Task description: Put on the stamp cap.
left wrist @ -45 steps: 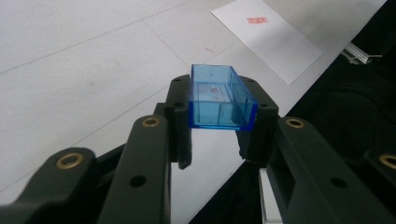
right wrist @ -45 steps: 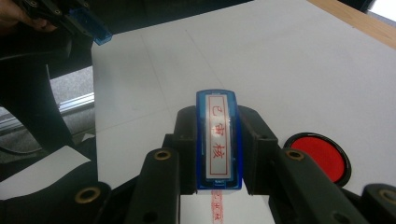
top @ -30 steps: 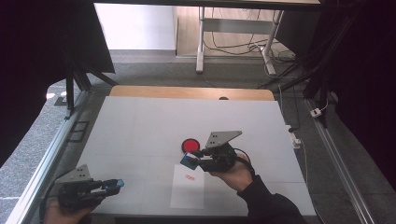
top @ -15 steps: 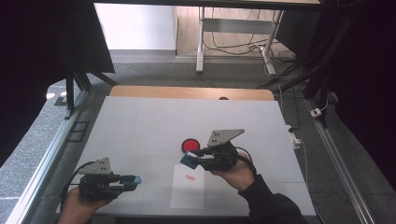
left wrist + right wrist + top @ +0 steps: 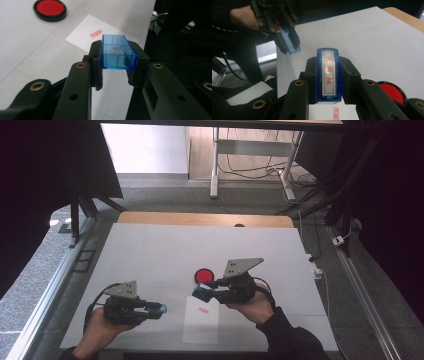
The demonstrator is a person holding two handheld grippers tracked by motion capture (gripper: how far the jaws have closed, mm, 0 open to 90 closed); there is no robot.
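A: Item one, high view. What is listed?

B: White table mat. Lower centre: white paper sheet bearing one small red stamp imprint. Above it, a round red ink pad in a black rim. Left gripper, lower left, clamped on a clear blue plastic stamp cap. Right gripper, centre, clamped on a blue rectangular stamp over the sheet's top edge.

A: Left gripper view?

B: Jaws pressed on both sides of the cap, hollow and empty. Sheet and imprint at upper centre; ink pad upper left.

A: Right gripper view?

B: Jaws tight on the stamp, its label of red characters facing up. Cap and left gripper at upper left, apart from the stamp.

A: Progress?

B: Judged: imprint made; recapping the stamp remains.

A: Obscured?

B: The stamp's printing face is hidden; the imprint's characters are too small to read.
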